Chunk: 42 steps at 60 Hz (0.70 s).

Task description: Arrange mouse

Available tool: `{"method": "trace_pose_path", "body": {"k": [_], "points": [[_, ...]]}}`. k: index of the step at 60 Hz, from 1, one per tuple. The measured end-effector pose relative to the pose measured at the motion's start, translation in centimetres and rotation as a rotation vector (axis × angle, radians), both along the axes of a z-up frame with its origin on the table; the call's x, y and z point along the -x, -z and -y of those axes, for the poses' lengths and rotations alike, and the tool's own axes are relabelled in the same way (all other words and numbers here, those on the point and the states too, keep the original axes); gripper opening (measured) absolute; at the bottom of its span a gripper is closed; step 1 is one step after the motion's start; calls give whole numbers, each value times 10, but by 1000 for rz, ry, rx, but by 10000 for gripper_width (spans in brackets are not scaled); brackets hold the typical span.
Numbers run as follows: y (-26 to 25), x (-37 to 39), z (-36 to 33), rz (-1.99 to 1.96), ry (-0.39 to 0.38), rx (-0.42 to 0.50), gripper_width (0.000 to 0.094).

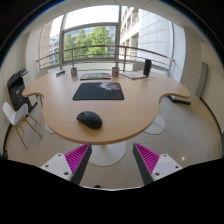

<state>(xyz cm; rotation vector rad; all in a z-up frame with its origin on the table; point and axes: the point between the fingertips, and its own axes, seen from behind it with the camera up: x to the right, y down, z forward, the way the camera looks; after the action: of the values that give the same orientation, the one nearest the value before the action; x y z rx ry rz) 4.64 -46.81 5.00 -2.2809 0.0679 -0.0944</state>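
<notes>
Hand-held gripper (112,160) wide open, empty, black mouse (89,119) on table (130,115) beyond its fingers

Black mouse (89,119), dark mousepad (99,91), tan table (130,115)

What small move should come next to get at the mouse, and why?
Probably move the gripper forward and down toward the mouse. Its fingers are open and empty, and the mouse lies well beyond them on the table, short of the mouse pad.
</notes>
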Motion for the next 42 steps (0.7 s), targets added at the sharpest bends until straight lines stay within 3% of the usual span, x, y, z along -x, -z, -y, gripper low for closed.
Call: {"method": "trace_pose_path", "body": {"k": [22, 33, 38, 42], "points": [[64, 60, -136, -6, -142, 32, 850], [66, 58, -171, -20, -142, 28, 834], [67, 55, -186, -40, -130, 13, 766], [66, 55, -194, -38, -131, 0, 620]]}}
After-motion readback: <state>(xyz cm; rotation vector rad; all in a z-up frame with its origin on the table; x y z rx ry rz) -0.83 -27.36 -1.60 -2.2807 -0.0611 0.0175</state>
